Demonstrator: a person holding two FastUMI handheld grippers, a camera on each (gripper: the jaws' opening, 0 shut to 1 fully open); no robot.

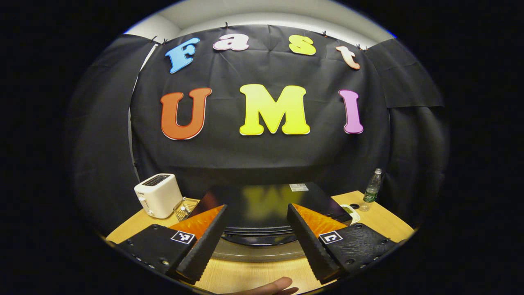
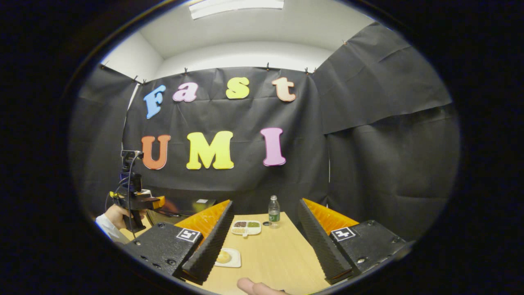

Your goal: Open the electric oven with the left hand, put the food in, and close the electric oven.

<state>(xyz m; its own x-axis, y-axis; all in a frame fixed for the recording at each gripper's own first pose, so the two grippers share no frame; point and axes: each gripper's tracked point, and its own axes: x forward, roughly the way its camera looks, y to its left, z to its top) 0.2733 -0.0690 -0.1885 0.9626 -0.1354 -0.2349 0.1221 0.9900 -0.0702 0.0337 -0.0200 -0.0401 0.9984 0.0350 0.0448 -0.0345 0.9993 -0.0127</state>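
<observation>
**Where things sit on the table**

In the left gripper view, the oven (image 1: pixel 262 205) sits in the middle of the table (image 1: pixel 393 225). A toaster (image 1: pixel 158 194) stands to its left, with a small wire basket (image 1: pixel 185 208) between them. A bottle (image 1: pixel 372 190) stands far right. In the right gripper view, a divided dish (image 2: pixel 246 227) lies left of the bottle, and a plate of food (image 2: pixel 226 257) lies nearer.

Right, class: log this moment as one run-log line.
stage: start | oven: shut | left gripper: open, facing oven | right gripper: open | food: on table

Black electric oven (image 1: pixel 266 205) shut; bun-like food (image 2: pixel 224 257) on small white plate (image 2: pixel 235 262).
</observation>
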